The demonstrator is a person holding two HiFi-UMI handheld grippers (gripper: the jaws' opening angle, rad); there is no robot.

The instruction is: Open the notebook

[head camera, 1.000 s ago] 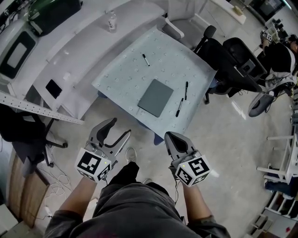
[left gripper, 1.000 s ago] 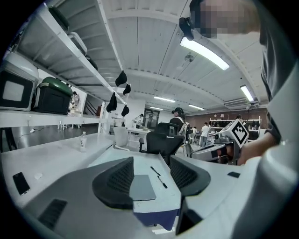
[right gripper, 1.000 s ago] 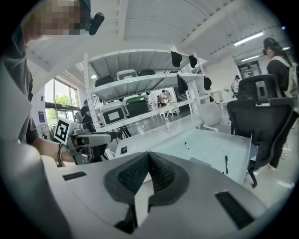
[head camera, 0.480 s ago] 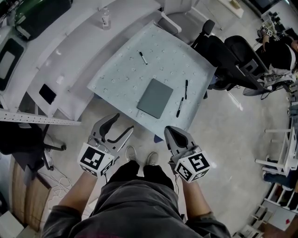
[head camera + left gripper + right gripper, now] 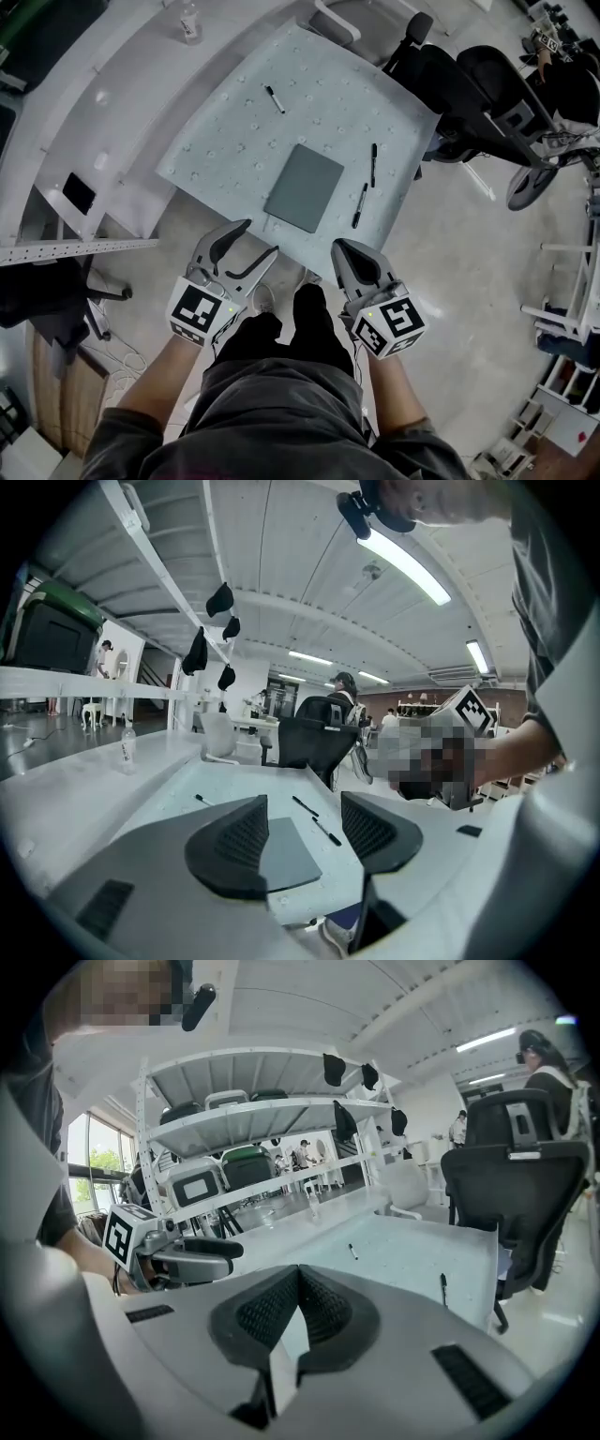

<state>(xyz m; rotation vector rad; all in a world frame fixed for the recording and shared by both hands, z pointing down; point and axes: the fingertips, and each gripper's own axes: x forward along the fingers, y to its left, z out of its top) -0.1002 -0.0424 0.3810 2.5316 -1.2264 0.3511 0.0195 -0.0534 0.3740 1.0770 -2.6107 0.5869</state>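
Note:
A closed grey-green notebook [image 5: 305, 187] lies flat on the pale blue table [image 5: 234, 141], near its front edge. In the left gripper view the notebook [image 5: 286, 850] shows between the jaws, well ahead of them. My left gripper [image 5: 257, 238] is open, held in the air short of the table edge, with nothing in it. My right gripper [image 5: 343, 247] is shut and empty, beside it at the same height. The left gripper [image 5: 305, 829] shows spread jaws; the right gripper [image 5: 300, 1288] shows jaws pressed together. Both stay clear of the notebook.
Two black pens [image 5: 373, 165] [image 5: 360, 205] lie right of the notebook, and a marker [image 5: 274, 98] lies farther back. Black office chairs [image 5: 487, 89] stand at the table's right. A white shelving unit [image 5: 103, 112] with a bottle [image 5: 190, 21] runs along the left.
The person has stepped toward the table, so the table and notebook sit closer under both grippers. The left stays open and the right stays shut.

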